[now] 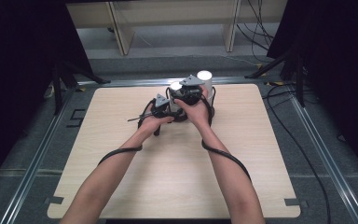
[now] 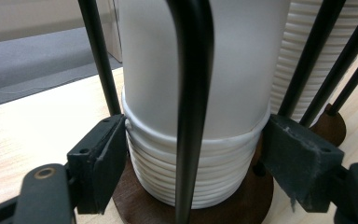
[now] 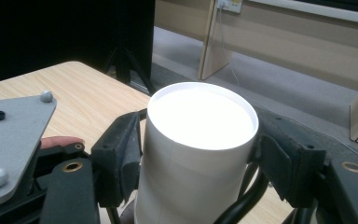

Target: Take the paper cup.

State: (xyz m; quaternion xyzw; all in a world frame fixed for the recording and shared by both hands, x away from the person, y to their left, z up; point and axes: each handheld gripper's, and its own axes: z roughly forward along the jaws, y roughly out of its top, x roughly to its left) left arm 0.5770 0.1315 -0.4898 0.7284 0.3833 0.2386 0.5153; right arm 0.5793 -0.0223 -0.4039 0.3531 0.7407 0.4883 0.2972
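Note:
Two stacks of upturned white paper cups stand in a black wire holder (image 1: 210, 100) on round brown wooden bases (image 2: 242, 198). In the left gripper view, my left gripper (image 2: 196, 144) is shut low on the nearer stack (image 2: 191, 84), its pads (image 2: 105, 158) pressed on the ribbed rims (image 2: 158, 172) just above the base. A wire hoop (image 2: 193, 93) crosses in front. My right gripper (image 3: 198, 144) is shut on the top cup (image 3: 200, 121) of that same stack (image 1: 175, 87). The second stack (image 1: 204, 77) stands behind to the right.
The light wooden table (image 1: 121, 177) lies bare around the holder. Black cables (image 1: 223, 156) trail from both grippers along the forearms. Dark stands (image 1: 60, 74) and pale furniture legs (image 1: 121, 32) are beyond the table's far edge.

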